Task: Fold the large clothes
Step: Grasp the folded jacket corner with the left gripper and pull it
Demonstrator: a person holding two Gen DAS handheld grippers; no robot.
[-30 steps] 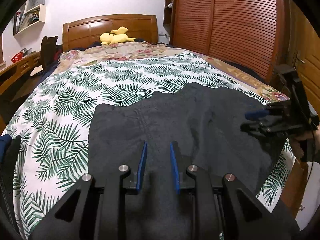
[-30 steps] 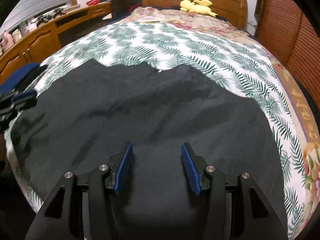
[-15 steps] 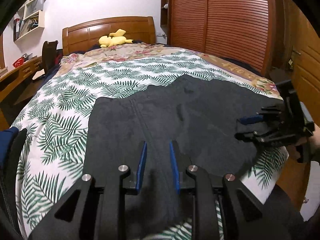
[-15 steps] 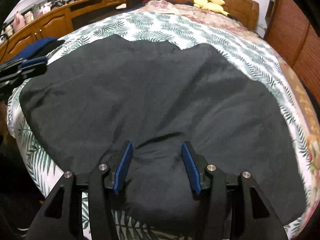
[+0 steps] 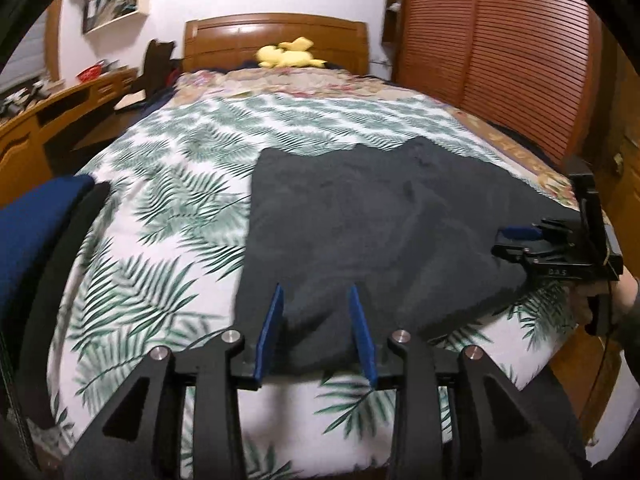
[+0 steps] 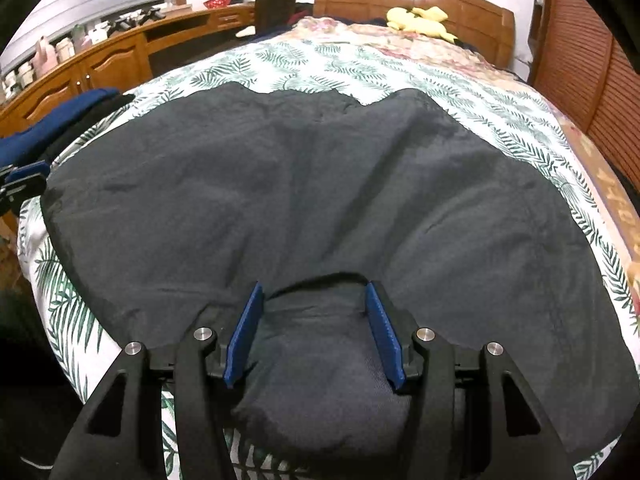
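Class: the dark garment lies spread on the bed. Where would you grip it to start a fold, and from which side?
Grip the near hem of the garment at its two bottom corners, coming from the foot of the bed. That edge lies flat and nearest, and the left gripper and right gripper already straddle it, jaws open.

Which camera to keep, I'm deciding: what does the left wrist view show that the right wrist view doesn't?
Only left wrist: a hand holding the right claw at the dark garment's edge, and a wall shelf. Only right wrist: pale bottles on the wooden counter. Both: the garment spread on the leaf-print bedspread, the yellow plush toy, the headboard.
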